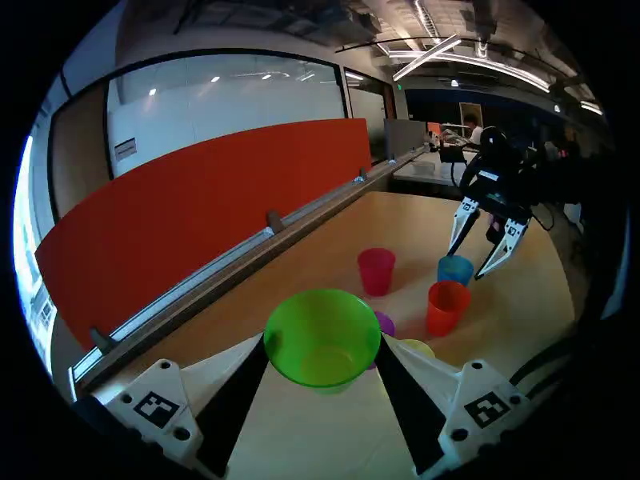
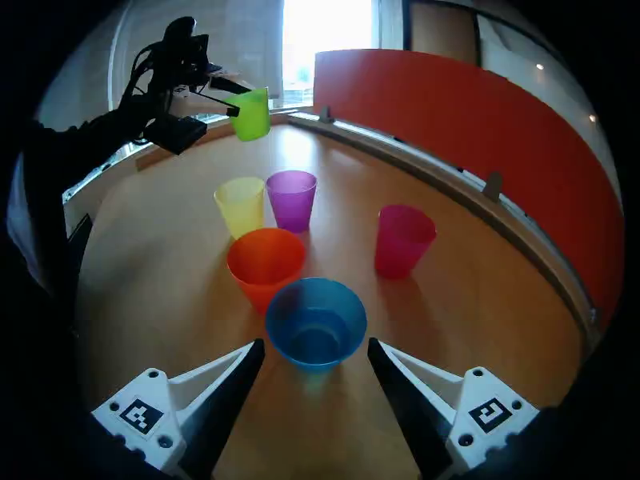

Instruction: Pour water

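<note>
My left gripper (image 1: 322,346) is shut on a translucent green cup (image 1: 322,336) and holds it in the air, roughly upright. In the right gripper view that green cup (image 2: 250,114) hangs above the far end of the table in the left gripper (image 2: 232,102). A blue cup (image 2: 316,322) stands on the table between the fingers of my right gripper (image 2: 314,346), which is open with small gaps on both sides. In the left gripper view the right gripper (image 1: 466,266) straddles the blue cup (image 1: 455,270). I cannot tell if either cup holds water.
On the wooden table (image 2: 480,320) stand an orange cup (image 2: 266,262), a yellow cup (image 2: 240,205), a purple cup (image 2: 291,198) and a pink cup (image 2: 404,238). A red partition (image 1: 200,208) with a metal rail runs along one table edge.
</note>
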The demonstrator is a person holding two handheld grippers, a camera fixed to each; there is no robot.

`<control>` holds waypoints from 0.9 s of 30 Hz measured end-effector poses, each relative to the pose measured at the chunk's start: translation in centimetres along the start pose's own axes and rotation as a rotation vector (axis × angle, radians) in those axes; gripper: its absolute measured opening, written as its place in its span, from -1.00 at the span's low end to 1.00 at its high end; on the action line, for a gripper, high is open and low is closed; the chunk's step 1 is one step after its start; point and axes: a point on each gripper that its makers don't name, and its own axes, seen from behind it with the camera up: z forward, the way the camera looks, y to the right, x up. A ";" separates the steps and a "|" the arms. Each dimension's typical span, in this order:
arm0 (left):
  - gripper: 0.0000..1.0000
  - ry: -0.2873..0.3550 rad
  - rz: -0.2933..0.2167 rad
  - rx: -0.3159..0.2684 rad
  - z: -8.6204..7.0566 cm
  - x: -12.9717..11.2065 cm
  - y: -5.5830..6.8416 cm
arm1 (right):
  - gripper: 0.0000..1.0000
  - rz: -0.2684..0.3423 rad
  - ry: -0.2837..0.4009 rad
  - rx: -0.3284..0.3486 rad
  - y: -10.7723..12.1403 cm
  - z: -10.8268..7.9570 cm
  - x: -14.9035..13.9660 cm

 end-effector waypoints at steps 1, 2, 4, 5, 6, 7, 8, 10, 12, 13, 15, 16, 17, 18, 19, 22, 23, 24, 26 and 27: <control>0.76 0.000 0.000 0.001 0.0 0.0 0.0 | 1.00 0.000 0.002 -0.001 0.0 0.2 0.0; 0.76 0.000 0.001 0.002 -0.1 0.0 0.0 | 1.00 0.001 0.004 -0.001 0.1 0.4 0.0; 0.76 -0.002 0.002 0.004 -0.2 -0.1 -0.1 | 1.00 -0.002 0.006 0.000 0.1 0.8 0.0; 0.76 -0.002 0.002 0.005 -0.2 -0.1 -0.1 | 1.00 -0.003 0.006 0.000 0.1 0.9 0.0; 0.76 -0.003 0.003 0.006 -0.2 -0.1 -0.1 | 1.00 -0.005 0.007 0.002 0.0 1.1 0.0; 0.76 -0.004 0.003 0.007 -0.3 -0.1 -0.1 | 1.00 -0.008 0.008 0.003 0.0 1.2 0.0; 0.76 -0.005 0.003 0.007 -0.3 -0.1 -0.2 | 1.00 -0.010 0.008 0.005 0.0 1.4 0.0; 0.76 -0.005 0.003 0.009 -0.3 -0.2 -0.2 | 1.00 -0.014 0.009 0.009 -0.1 1.6 0.0; 0.76 -0.005 0.001 0.010 -0.4 -0.2 -0.2 | 1.00 -0.018 0.009 0.011 -0.2 1.8 0.1; 0.76 -0.006 0.000 0.009 -0.4 -0.2 -0.2 | 1.00 -0.020 0.010 0.011 -0.2 1.9 0.1; 0.76 -0.007 -0.002 0.008 -0.5 -0.4 -0.2 | 1.00 -0.024 0.012 0.009 -0.2 2.1 0.1; 0.76 -0.008 -0.002 0.008 -0.5 -0.4 -0.2 | 1.00 -0.025 0.013 0.008 -0.1 2.2 0.2; 0.76 -0.009 -0.002 0.009 -0.5 -0.5 -0.2 | 1.00 -0.026 0.014 0.007 -0.1 2.3 0.2; 0.76 -0.011 -0.001 0.010 -0.5 -0.6 -0.3 | 1.00 -0.027 0.015 0.007 -0.1 2.4 0.2; 0.76 -0.014 0.001 0.012 -0.6 -0.7 -0.3 | 1.00 -0.027 0.015 0.008 -0.1 2.5 0.1; 0.76 -0.018 0.004 0.016 -0.7 -0.9 -0.4 | 1.00 -0.028 0.016 0.007 -0.1 2.7 0.2; 0.76 -0.019 0.004 0.017 -0.7 -0.9 -0.4 | 0.99 -0.029 0.017 0.007 -0.1 2.7 0.2; 0.76 -0.019 0.003 0.018 -0.7 -0.9 -0.4 | 0.98 -0.029 0.019 0.005 0.0 2.8 0.3; 0.76 -0.020 0.001 0.019 -0.7 -1.0 -0.4 | 0.96 -0.029 0.024 0.003 0.0 3.0 0.5; 0.76 -0.021 0.000 0.019 -0.7 -1.0 -0.4 | 0.94 -0.029 0.027 0.001 0.0 3.1 0.5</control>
